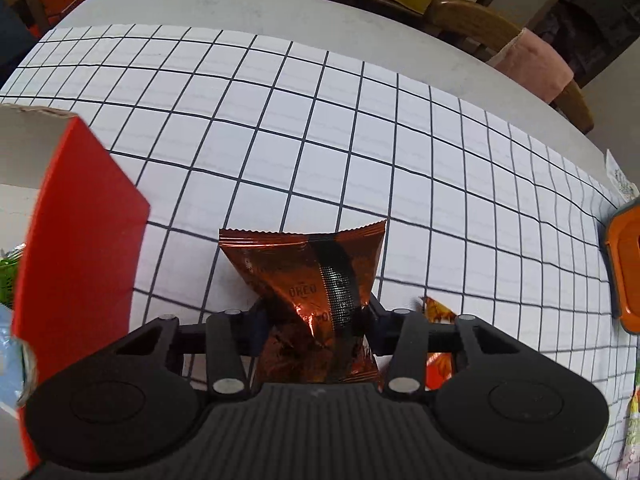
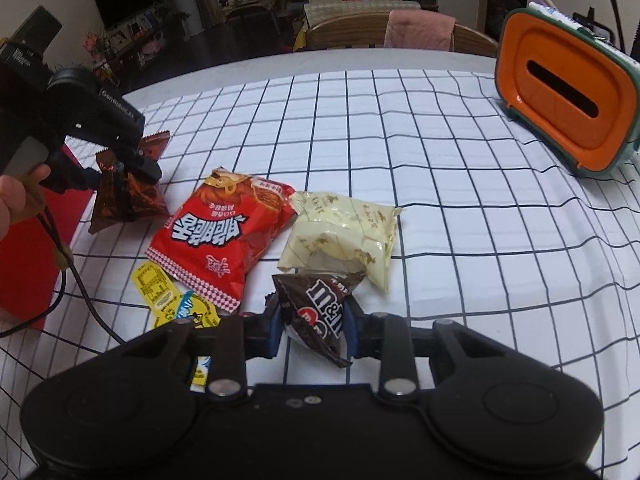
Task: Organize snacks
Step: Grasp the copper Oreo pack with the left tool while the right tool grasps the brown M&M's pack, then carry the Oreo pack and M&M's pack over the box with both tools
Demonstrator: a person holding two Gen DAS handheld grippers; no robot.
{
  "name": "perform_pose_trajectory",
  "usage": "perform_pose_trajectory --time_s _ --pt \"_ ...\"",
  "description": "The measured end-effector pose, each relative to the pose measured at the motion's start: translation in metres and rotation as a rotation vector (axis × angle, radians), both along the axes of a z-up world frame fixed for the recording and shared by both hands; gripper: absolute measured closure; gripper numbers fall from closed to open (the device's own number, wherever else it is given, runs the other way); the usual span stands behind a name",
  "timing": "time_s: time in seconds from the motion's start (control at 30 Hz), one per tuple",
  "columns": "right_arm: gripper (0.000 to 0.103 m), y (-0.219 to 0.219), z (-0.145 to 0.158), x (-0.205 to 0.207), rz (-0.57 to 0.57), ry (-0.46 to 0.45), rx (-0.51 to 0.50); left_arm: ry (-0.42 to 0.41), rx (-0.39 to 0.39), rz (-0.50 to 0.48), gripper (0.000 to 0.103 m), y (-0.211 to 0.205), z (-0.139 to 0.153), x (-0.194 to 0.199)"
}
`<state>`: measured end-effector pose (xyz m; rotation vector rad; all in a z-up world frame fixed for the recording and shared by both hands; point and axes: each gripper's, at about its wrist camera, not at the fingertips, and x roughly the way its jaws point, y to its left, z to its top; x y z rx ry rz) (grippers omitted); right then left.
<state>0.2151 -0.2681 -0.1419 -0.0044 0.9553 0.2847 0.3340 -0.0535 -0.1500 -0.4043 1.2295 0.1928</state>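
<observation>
on the table (image 2: 460, 128) the noodle bag (image 2: 224, 236) lies left of the biscuit pack (image 2: 344, 240), touching it, with a sachet (image 2: 160, 292) just before it. the m&m's bag (image 2: 320, 312) sits between the right gripper (image 2: 312, 328) jaws, just before the biscuit pack. the oreo pack (image 1: 316, 300) hangs in the left gripper (image 1: 312, 320), beside the box (image 1: 80, 224) at far left; the tissue holder (image 2: 560, 96) stands far right, well apart.

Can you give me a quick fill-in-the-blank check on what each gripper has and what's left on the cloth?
1. The left gripper is shut on the copper ____ packet.
2. The right gripper is shut on a brown ____ bag.
3. Between the red noodle snack bag and the orange container lies a ____-coloured packet.

Missing words: Oreo; M&M's; cream
</observation>
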Motion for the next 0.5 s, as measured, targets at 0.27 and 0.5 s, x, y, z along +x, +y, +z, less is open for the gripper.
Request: perform_pose_trajectory --time_s 0.27,0.5 --pt "0.074 0.0 0.029 -0.02 -0.011 -0.036 0.029 -0.021 -0.017 -0.04 0.058 0.0 0.027 -0.029" --pt "0.074 0.017 0.057 -0.042 0.02 -0.072 0.053 -0.052 -0.029 -0.083 0.058 0.009 0.057 -0.062"
